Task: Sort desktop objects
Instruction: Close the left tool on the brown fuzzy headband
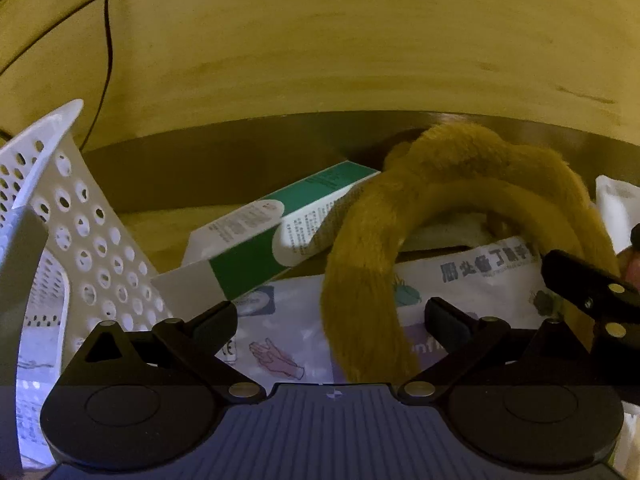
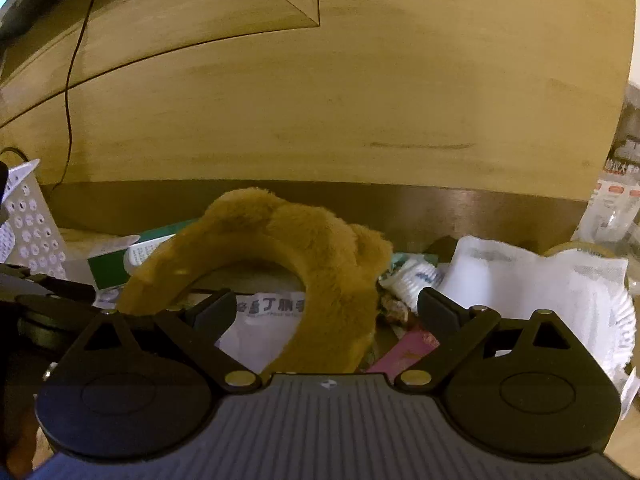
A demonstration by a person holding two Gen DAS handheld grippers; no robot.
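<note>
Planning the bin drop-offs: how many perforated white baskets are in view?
1: the white basket stands at the far left, beside the green-and-white box; the right wrist view shows its corner. Others may sit outside both views.

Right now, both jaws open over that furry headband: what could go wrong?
1. The furry headband leans on the green-and-white box; lifting it may drag or tip the box.
2. Both grippers, left and right, crowd one end, so they may collide.
3. Loose wrappers sit beside it and could snag.
</note>
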